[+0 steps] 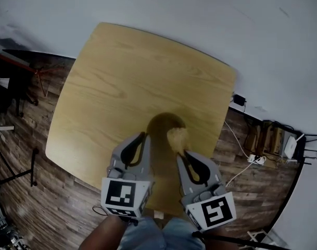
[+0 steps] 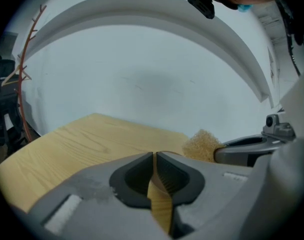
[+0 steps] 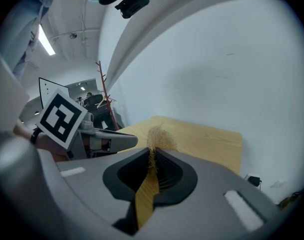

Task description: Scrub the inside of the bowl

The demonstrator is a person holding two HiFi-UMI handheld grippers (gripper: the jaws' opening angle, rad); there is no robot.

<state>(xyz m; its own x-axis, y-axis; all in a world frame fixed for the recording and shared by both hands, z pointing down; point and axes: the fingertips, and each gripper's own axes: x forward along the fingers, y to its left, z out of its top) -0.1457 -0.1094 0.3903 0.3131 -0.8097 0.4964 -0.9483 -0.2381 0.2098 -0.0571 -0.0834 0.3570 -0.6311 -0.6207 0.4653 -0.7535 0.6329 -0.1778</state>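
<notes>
Right gripper [image 3: 152,159]: jaws narrow, pinched on a tan fibrous scrub pad [image 3: 156,136]. The tuft stands proud of the tips, with a thinner strand trapped down between the ribbed pads. In the head view the right gripper [image 1: 185,155] carries the pad [image 1: 178,137] over the right part of the bowl's hollow, at or just above the inner wall. Contact cannot be confirmed.

Left gripper [image 2: 154,156]: jaws almost together, with only a thin brown edge between them. I read this as the bowl's rim. The head view agrees: the left gripper [image 1: 142,139] tips sit at the left rim of the dark brown round bowl [image 1: 161,125]. From the left gripper view the scrub pad [image 2: 202,145] shows just right of that rim.

The bowl stands on a light wood-grain table [image 1: 122,77], at the edge nearest the person. The tabletop beyond the bowl is bare. A dark wood-plank floor [image 1: 252,197] lies on both sides of it.

Step in hand, as a judgement: scrubbing the inner wall, barely begun or about to begin.

To do it well:
- Hold the left clamp firm on the rim so the bowl cannot spin or skate toward the table edge.
- Press the tuft, not the jaw tips, into the wall — hard plastic would scrape.
- Sweep in overlapping circles from the rim down to the base.
- Watch the pad; the grip on it is thin, and sideways drag could pull it free.
</notes>
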